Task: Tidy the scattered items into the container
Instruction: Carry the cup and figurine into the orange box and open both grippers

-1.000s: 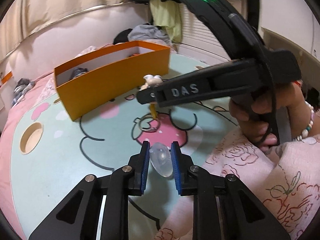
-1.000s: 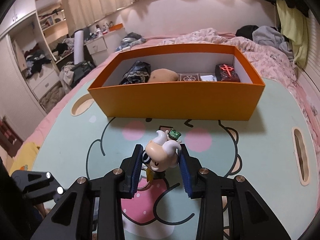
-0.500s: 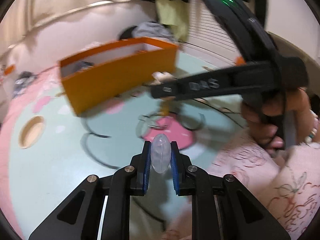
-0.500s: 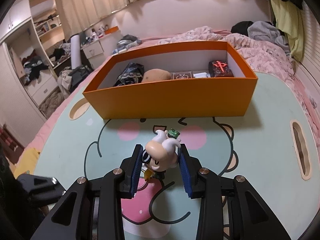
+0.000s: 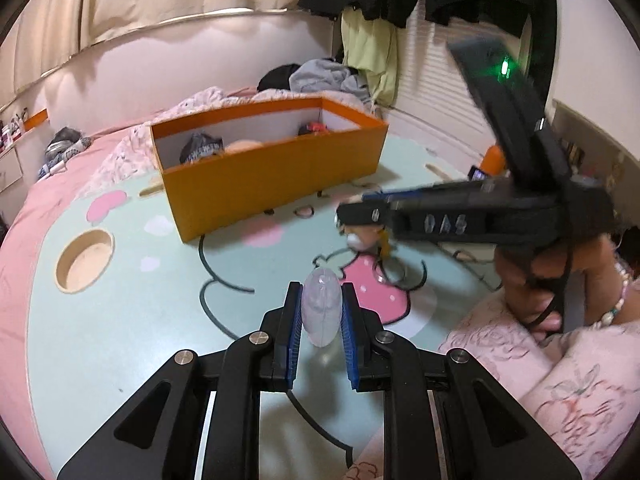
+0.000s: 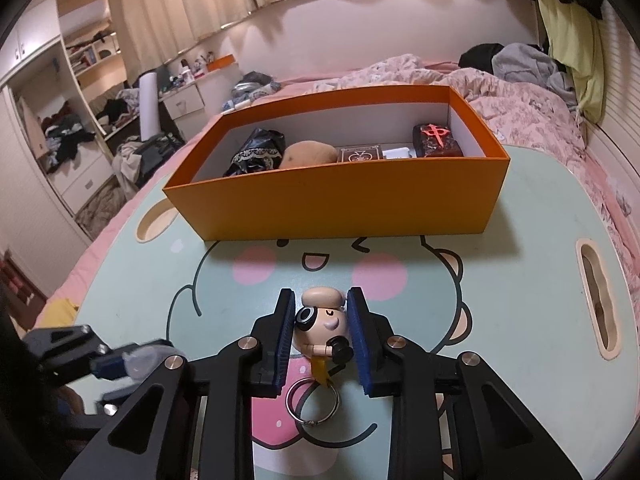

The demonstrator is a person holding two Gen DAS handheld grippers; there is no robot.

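Plastic figurine keychain [image 6: 321,326], light, hard and slippery, is sitting between the closing right tongs [image 6: 321,334] above the table [image 6: 520,312]; left tongs [image 5: 320,322] are clamping a clear capsule [image 5: 321,308]

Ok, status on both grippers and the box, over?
Left gripper shut on clear pod. Right gripper, jaws just closing, grips figurine keychain. Orange box ahead, path open.
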